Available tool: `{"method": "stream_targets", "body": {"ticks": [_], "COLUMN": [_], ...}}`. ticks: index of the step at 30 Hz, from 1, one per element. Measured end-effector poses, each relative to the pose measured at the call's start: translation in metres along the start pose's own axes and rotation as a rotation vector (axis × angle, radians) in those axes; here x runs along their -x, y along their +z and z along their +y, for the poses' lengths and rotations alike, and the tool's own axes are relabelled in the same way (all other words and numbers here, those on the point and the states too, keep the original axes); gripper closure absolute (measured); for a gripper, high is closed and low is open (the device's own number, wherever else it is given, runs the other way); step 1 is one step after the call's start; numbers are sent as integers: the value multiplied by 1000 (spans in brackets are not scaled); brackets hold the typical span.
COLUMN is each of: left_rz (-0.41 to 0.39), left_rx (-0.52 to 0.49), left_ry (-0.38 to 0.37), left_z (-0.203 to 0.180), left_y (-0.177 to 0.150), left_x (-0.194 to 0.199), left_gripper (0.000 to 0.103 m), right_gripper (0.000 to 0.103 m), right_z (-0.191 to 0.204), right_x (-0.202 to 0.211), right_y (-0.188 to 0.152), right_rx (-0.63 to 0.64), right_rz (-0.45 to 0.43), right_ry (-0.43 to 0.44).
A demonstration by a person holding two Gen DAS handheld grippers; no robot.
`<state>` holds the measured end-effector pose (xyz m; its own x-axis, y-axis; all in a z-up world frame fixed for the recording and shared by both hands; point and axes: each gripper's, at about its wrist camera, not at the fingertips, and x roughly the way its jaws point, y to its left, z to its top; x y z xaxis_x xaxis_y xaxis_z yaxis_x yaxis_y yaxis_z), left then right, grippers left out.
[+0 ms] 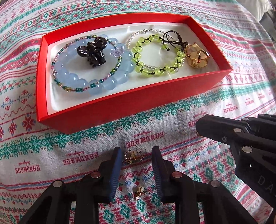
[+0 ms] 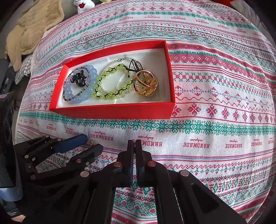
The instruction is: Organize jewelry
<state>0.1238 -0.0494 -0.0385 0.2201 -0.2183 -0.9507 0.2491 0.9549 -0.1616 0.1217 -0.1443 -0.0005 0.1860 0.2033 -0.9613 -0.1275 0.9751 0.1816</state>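
A red box [image 1: 120, 110] [image 2: 112, 112] holds a blue bead bracelet [image 1: 96, 69] [image 2: 77, 93], a dark hair claw [image 1: 93, 51], a green bead bracelet [image 1: 155, 56] [image 2: 110, 82] and gold rings [image 1: 196, 55] [image 2: 145, 84]. My left gripper [image 1: 137, 151] [image 2: 86, 143] is open, its jaws on either side of a small gold earring [image 1: 133, 156] on the cloth. A second gold earring [image 1: 139, 193] lies nearer the camera between the fingers. My right gripper [image 2: 135, 142] [image 1: 198, 124] is shut, with a thin sliver of something between its pads; I cannot tell what.
The patterned tablecloth [image 2: 215, 120] covers the whole surface. A beige blanket [image 2: 34, 25] and a plush toy [image 2: 82, 5] lie beyond the far left edge.
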Motion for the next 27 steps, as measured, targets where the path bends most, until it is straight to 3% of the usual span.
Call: {"method": "stream_targets", "body": {"ticks": [3,10,27], "left_rz": [3,7,-20], "left_rx": [-12,-4,12], "left_ry": [38,51,54], "left_z": [-7,-17,8], "left_y": [3,9,-4], "left_x": [-4,-10,19], "left_gripper": [84,86,89], "right_gripper": [102,102,102], "right_z": [0,-1,-1], "right_x": [-1,-2,8], "right_y": [1,1,5], "right_rx": [-2,-2,-8], "right_rz": [2,5,-14], "right_ry": [-1,-4,16]}}
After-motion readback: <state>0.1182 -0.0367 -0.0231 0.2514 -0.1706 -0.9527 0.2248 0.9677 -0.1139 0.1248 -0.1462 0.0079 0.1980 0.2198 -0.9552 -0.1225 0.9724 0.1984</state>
